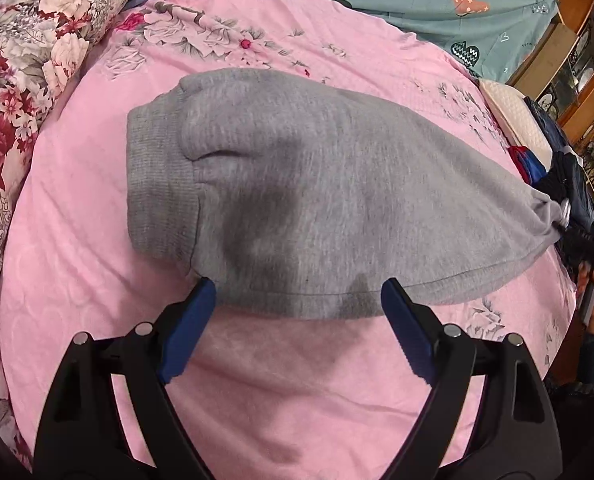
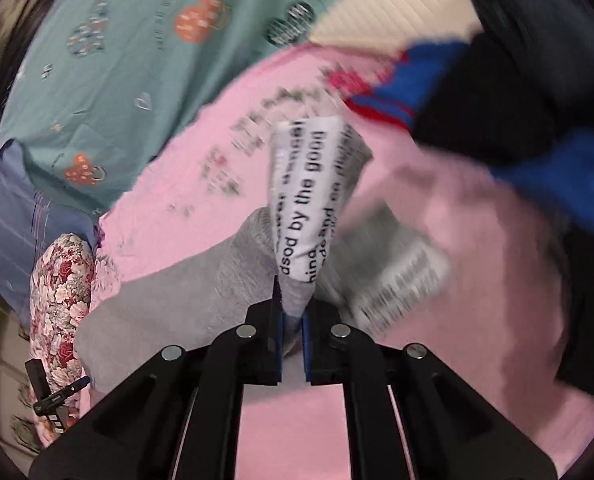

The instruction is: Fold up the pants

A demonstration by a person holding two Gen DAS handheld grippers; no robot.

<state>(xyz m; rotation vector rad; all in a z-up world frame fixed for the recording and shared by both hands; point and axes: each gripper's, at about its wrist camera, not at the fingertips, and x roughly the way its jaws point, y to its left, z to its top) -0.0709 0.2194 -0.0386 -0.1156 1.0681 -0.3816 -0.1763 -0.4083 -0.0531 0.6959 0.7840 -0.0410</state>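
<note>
While the pink floral bedsheet [image 1: 297,400] fills most of both views, a teal quilt printed with hearts [image 1: 417,0] lies along its far edge and a red-and-white floral pillow [image 1: 29,80] sits at its left side in the left wrist view. On the sheet the grey pants [image 1: 317,200] lie folded into a broad flat bundle, the ribbed waistband [image 1: 161,192] toward the left and the fabric narrowing toward the right edge of that view, where it is gathered and pulled to a point. Beyond that point is a heap of dark navy clothing [image 1: 573,176] with a blue and red garment [image 1: 527,162] and a cream quilted pad [image 1: 513,116] beside it.

The left gripper [image 1: 297,292] hangs over the near hem of the pants with its jaws wide apart, the blue pads [image 1: 189,332] flanking the hem; nothing is between them, and I cannot tell whether the tips touch the cloth.

The right gripper [image 2: 293,320] has its jaws together, clamped on a bunch of the grey fabric. A white tag with black printed lettering [image 2: 309,196] stands up from the pinched cloth just past the fingertips, and a second printed tag [image 2: 401,276], badly blurred, hangs to its right. The rest of the right wrist view is smeared, though the grey cloth can be seen trailing down and left from the grip across the sheet.
</note>
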